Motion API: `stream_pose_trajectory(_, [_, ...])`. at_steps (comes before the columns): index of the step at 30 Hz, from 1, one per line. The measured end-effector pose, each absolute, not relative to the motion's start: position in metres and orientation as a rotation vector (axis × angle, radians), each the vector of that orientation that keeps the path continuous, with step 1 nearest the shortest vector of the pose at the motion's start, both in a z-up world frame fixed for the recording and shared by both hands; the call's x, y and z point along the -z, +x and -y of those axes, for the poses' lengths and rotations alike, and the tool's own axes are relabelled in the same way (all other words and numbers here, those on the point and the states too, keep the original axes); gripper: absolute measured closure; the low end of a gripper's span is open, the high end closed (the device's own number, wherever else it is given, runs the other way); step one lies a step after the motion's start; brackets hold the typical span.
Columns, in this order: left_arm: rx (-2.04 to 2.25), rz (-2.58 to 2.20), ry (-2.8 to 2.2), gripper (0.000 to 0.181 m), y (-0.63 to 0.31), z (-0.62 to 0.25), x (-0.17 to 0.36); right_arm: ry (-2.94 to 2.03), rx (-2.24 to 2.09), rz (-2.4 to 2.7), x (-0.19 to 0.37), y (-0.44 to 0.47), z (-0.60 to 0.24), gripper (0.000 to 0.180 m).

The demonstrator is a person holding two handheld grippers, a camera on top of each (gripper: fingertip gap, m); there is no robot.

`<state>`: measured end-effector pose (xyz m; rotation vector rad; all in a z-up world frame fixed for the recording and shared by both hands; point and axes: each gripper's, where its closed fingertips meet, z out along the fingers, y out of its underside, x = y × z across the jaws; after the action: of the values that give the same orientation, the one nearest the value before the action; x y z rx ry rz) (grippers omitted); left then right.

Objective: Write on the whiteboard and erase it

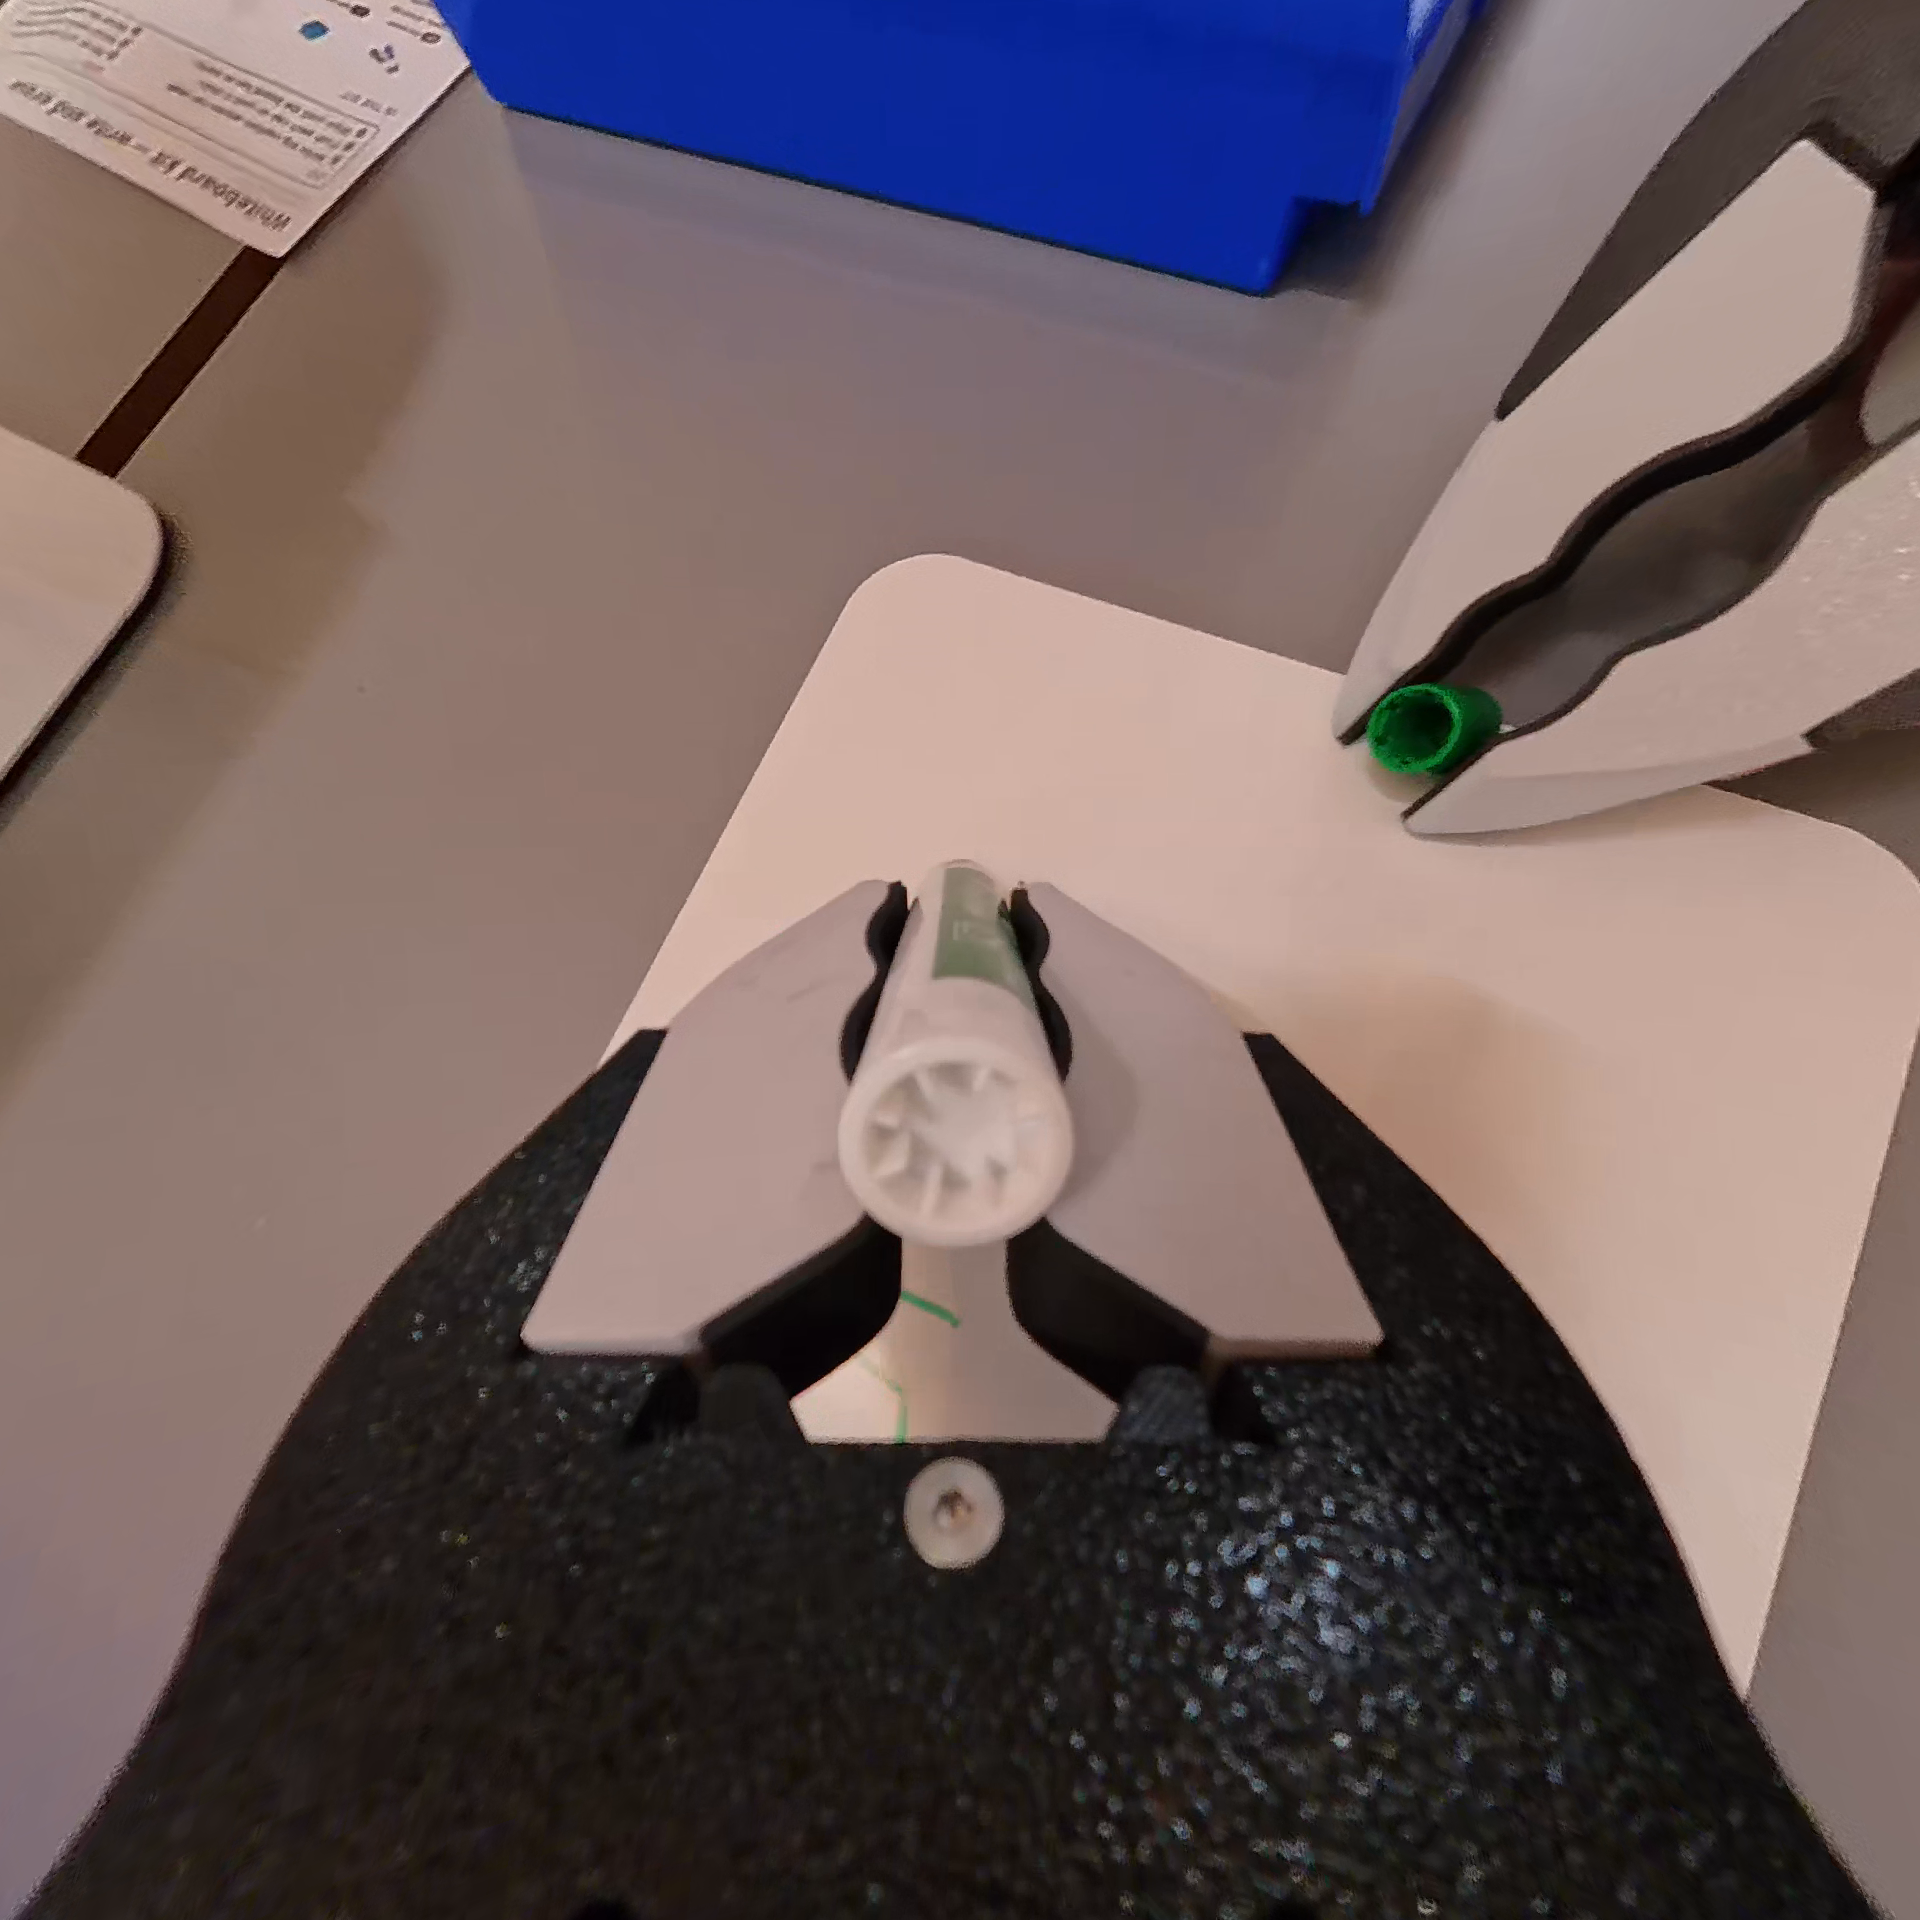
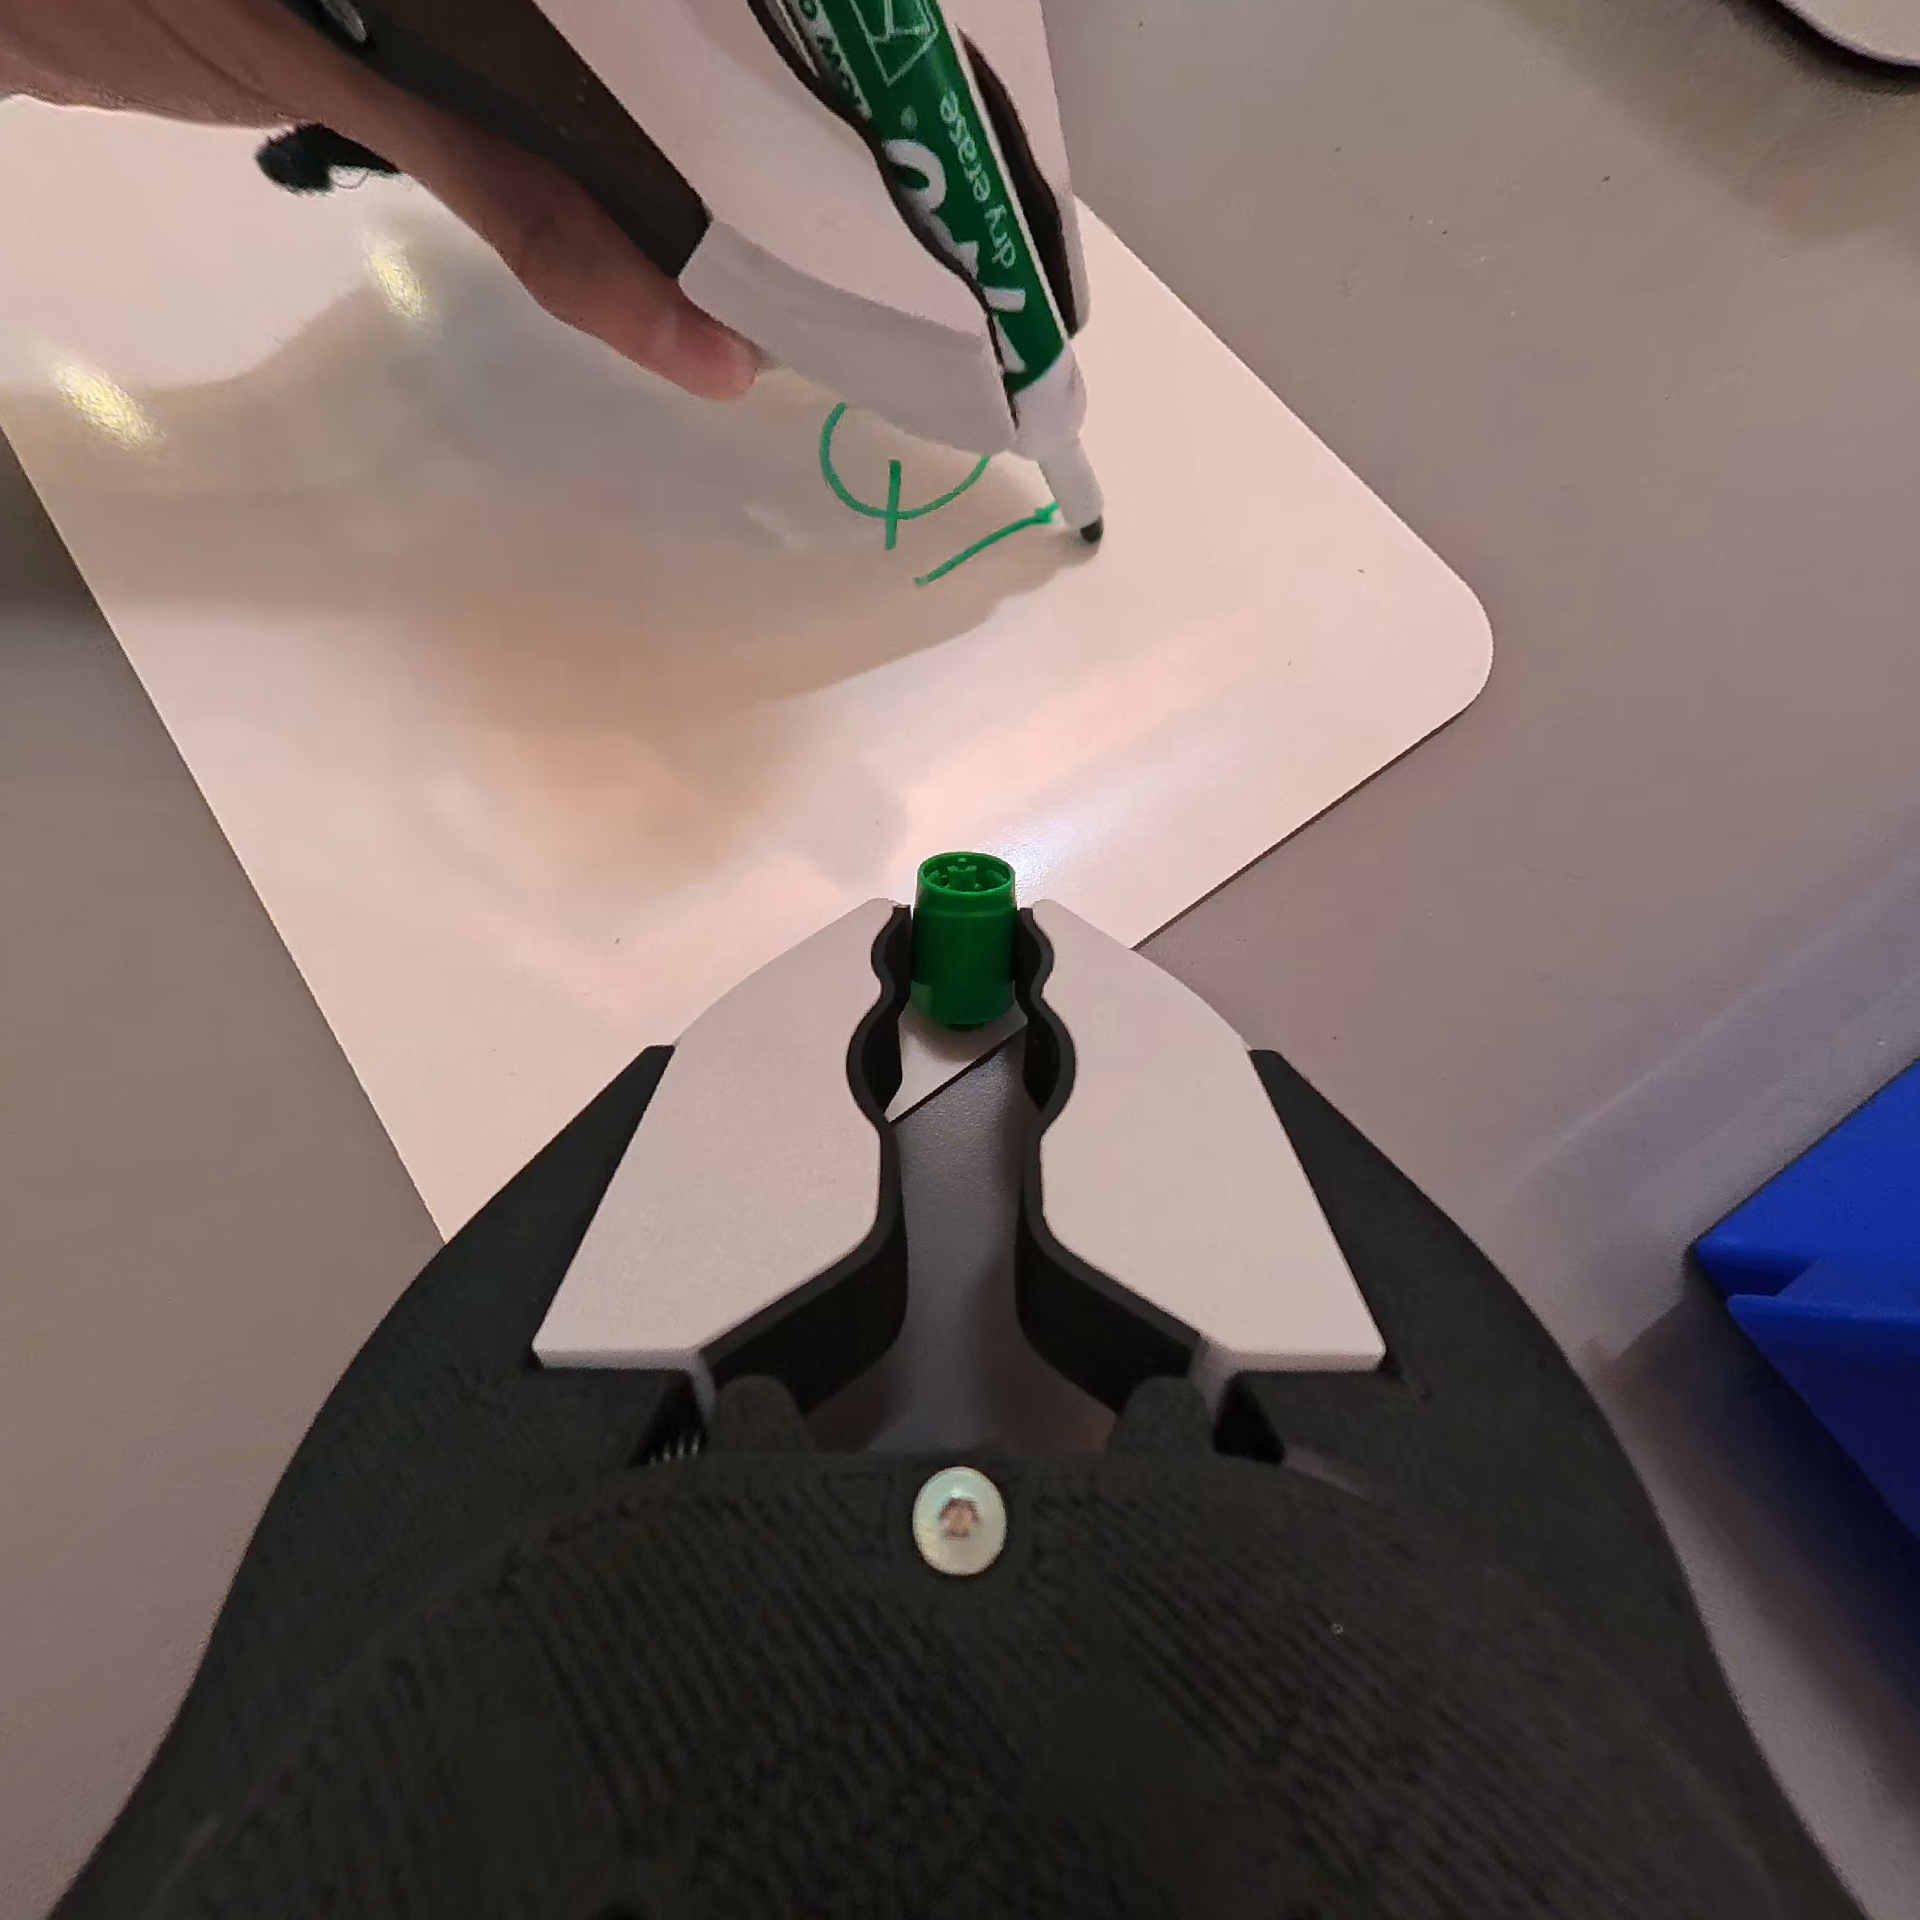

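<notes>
Nearest the lens in the left wrist view, the left tongs (image 1: 961, 894) pinch the white-and-green dry-erase marker (image 1: 961, 1039) along their length, its ribbed white butt end facing the camera. From the right wrist view its dark tip (image 2: 1089, 532) touches the small white whiteboard (image 2: 623, 779), which lies flat on the grey worktop (image 2: 1558, 416) with rounded corners. A person's hand (image 2: 582, 239) shows beside those tongs.

The right tongs (image 2: 961, 914) are pressed onto the green marker cap (image 2: 961, 961), held off to the near right edge of the board, well apart from the writing.

As for progress, I judge the writing half is under way: green strokes (image 2: 904, 488), a loop with a cross and a short slanting line, lie on the board by the tip. Recapping and all of the erasing are left; no eraser shows in either view.

The marker barrel carries a printed brand label, and a printed paper sheet (image 1: 208, 114) lies far left beside a blue plastic bin (image 1: 935, 135); I leave their wording out.
</notes>
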<state>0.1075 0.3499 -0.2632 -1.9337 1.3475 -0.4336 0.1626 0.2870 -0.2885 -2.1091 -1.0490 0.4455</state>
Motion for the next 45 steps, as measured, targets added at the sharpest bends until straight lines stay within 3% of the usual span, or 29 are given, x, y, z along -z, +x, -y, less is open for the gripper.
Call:
stream_pose_trajectory(28, [0.531,-1.469,-1.89,0.162,0.119,-0.315,0.26,-2.109,-0.443,1.048,0.289,0.163,-0.287,0.16])
stream_pose_trajectory(35, [0.804,-1.042,-1.798,0.162,0.083,-0.338,0.19,-2.102,-0.458,1.068,0.289,0.161,-0.285,0.16])
stream_pose_trajectory(45, [0.836,-0.799,-1.69,0.162,0.002,-0.35,0.122,-2.098,-0.453,1.074,0.289,0.161,-0.285,0.16])
